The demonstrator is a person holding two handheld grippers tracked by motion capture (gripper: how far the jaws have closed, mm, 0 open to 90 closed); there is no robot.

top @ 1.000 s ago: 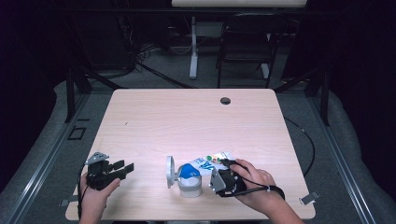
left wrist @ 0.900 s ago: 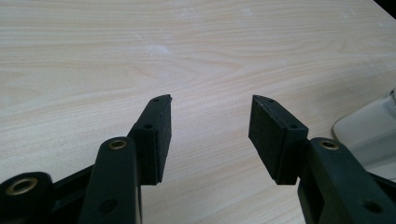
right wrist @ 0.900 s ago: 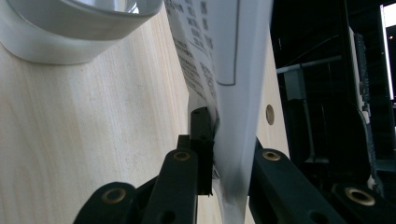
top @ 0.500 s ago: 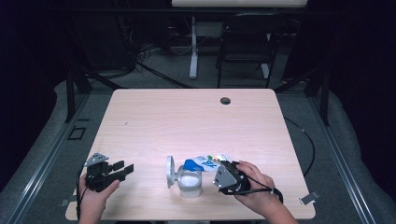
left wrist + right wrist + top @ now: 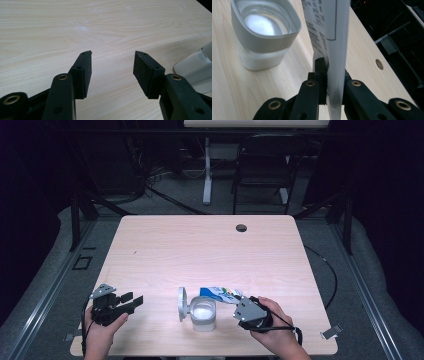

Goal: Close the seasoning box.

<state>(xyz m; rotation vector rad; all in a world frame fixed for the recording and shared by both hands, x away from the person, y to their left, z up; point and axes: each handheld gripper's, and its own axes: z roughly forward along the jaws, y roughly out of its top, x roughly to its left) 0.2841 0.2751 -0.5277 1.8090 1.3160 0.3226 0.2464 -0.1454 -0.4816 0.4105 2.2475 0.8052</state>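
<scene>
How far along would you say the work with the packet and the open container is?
Done: the container stands open, its lid propped beside it. In hand: the right gripper is shut on the packet, held beside the container. The left gripper waits open. Left: apparently getting the packet's contents into the container.

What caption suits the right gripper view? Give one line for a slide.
Right gripper shut on a flat printed packet, held on edge beside an open clear container on the wooden table.
</scene>
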